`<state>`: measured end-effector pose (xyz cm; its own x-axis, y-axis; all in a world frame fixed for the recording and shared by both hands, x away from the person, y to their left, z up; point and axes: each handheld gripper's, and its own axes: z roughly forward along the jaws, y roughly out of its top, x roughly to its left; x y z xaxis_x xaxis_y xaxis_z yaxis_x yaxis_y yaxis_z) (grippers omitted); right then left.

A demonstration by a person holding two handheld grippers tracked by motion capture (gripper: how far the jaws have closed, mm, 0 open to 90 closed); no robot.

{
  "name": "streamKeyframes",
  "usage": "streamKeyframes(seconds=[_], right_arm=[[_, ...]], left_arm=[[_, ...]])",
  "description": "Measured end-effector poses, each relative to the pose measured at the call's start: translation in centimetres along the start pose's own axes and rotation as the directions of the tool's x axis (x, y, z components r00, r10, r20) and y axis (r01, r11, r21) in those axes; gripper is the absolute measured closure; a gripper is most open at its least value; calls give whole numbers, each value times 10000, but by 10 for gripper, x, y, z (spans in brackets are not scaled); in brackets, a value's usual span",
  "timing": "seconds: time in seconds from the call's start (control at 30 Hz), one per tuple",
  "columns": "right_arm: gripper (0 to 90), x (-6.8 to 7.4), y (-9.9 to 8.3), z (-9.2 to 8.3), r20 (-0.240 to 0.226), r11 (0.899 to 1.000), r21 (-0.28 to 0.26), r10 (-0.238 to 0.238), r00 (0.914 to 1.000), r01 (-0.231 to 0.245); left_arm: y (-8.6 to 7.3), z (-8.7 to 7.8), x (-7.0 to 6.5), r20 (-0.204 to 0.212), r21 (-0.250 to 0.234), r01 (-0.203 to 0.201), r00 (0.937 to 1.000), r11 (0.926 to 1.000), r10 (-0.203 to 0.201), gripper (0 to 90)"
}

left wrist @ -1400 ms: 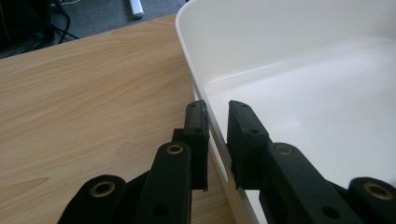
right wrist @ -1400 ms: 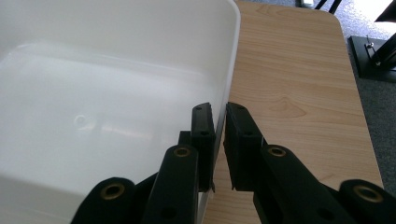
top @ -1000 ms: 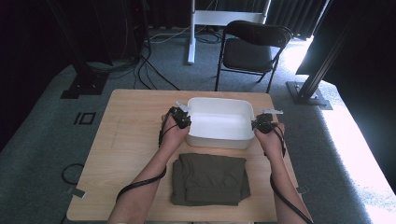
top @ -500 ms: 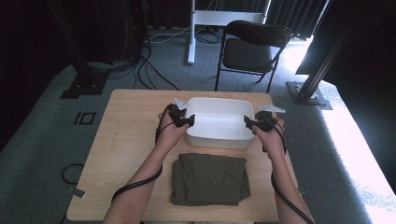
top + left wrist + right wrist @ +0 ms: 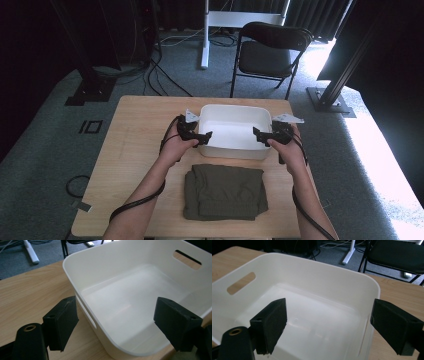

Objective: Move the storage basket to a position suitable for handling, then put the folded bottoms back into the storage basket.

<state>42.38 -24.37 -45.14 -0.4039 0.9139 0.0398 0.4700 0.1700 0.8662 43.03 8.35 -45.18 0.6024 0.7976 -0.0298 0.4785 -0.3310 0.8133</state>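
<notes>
Folded olive cloth (image 5: 225, 192), wooden table (image 5: 130, 145), black folding chair (image 5: 270, 47)

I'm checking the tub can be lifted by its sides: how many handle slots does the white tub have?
2. One slot is in the white tub wall at the left gripper; the other slot is in the opposite wall, at the right gripper. The end walls show no slots.

Harsh daylight glare from the right, dim surroundings, soft close-up blur.

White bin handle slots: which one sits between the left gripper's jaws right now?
The slot in the near wall of the white bin, between the open jaws of the left gripper. The other slot is cut in the far wall, showing wood through it.
</notes>
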Motion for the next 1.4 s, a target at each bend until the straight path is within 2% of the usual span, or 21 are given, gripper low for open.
streamKeyframes(seconds=[0.07,0.1,0.17,0.2,0.43,0.6,0.73,1.0,1.13,1.3,1.4], right_arm=[[137,2,-3,-2,-5,9999,18,-100,10000,100],[136,3,-4,-2,-111,10000,-10,12,9999,-13],[136,5,-7,-5,-164,10000,23,-70,9998,70],[136,6,-9,-6,-190,9999,29,-111,9998,112],[135,15,-14,-15,-496,9998,-14,-178,9986,177],[135,23,-18,-24,-549,9995,-141,-284,9981,277],[135,29,-21,-31,-661,9992,-228,-334,9973,319],[135,34,-29,-41,-721,9986,-301,-451,9964,430],[134,36,-34,-46,-785,9988,-321,-387,9962,363],[133,40,-42,-51,-695,9983,-247,-540,9961,524],[133,42,-47,-54,-838,9982,-248,-556,9949,537]], left_arm=[[-2,-5,0,152,-197,126,9998,9997,-123,207],[-3,-7,-1,161,-325,124,9998,9994,-119,207],[-5,-11,-2,169,-414,69,9998,9991,-62,206],[-6,-14,-3,154,-402,-40,9999,9992,47,206],[-13,-25,-5,291,-522,-61,9995,9986,76,206],[-20,-33,-10,639,-615,3,9980,9981,36,206],[-25,-39,-14,758,-696,15,9971,9976,38,177],[-37,-49,-21,845,-473,-308,9958,9984,347,177],[-44,-53,-25,936,-349,-329,9950,9989,360,177],[-52,-59,-31,1078,-303,-436,9931,9986,467,177],[-56,-62,-34,1144,-286,-465,9922,9985,494,177]])
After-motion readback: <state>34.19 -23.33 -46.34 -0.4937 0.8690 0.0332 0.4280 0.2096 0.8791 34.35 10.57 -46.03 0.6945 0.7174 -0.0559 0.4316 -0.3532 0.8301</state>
